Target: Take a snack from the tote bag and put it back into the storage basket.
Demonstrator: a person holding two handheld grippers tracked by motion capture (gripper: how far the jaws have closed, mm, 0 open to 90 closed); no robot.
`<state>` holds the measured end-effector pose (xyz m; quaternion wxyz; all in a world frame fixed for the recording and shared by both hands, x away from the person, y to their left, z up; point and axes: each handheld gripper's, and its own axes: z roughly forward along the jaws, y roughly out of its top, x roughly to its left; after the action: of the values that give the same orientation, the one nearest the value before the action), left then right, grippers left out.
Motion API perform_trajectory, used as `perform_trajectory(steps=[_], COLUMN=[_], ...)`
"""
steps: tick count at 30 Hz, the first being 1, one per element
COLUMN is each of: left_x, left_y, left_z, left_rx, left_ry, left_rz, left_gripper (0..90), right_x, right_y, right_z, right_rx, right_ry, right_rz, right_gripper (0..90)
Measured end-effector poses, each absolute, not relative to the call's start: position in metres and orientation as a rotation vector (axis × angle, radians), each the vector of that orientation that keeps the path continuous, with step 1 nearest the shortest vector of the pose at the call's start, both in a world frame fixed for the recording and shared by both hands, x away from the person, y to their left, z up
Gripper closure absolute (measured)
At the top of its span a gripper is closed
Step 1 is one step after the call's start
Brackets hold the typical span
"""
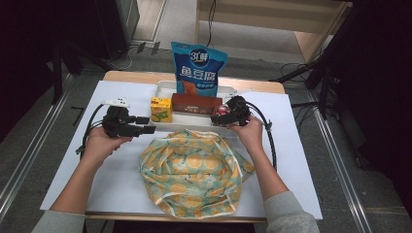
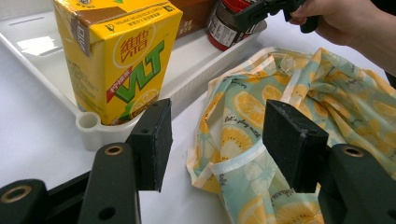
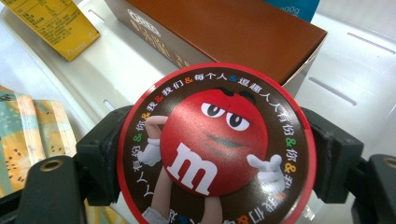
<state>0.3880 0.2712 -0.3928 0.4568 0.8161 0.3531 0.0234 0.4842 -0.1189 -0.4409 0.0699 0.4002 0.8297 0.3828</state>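
The right gripper point(image 3: 215, 154) squeezes the round candy tub point(image 3: 212, 144) at the near right end of the white tray point(image 1: 163, 87), not yet in the lemon bag point(image 1: 194, 170), while the left gripper point(image 2: 217, 140) waits with jaws apart

A yellow drink carton point(image 1: 161, 109), brown box point(image 1: 196, 103) and blue snack bag point(image 1: 198, 68) stand in the white tray point(image 1: 163, 87).
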Motion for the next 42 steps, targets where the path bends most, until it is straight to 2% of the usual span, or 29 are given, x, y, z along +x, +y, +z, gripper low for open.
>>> perform_trajectory(steps=[9,24,42], left_x=[0.388,0.390,0.394], left_y=[0.271,0.269,0.270], left_z=[-0.393,-0.392,-0.394], left_rx=[2.018,2.013,2.009], left_ry=[0.868,0.867,0.873], left_rz=[0.059,0.059,0.056], left_gripper=[43.0,43.0,42.5], right_x=[0.483,0.472,0.448], right_y=[-0.119,-0.131,-0.156], right_z=[-0.437,-0.422,-0.412], right_rx=[1.214,1.208,1.228], right_ry=[2.474,2.443,2.380], right_rz=[1.202,1.221,1.283], right_gripper=[20.2,23.5,40.8])
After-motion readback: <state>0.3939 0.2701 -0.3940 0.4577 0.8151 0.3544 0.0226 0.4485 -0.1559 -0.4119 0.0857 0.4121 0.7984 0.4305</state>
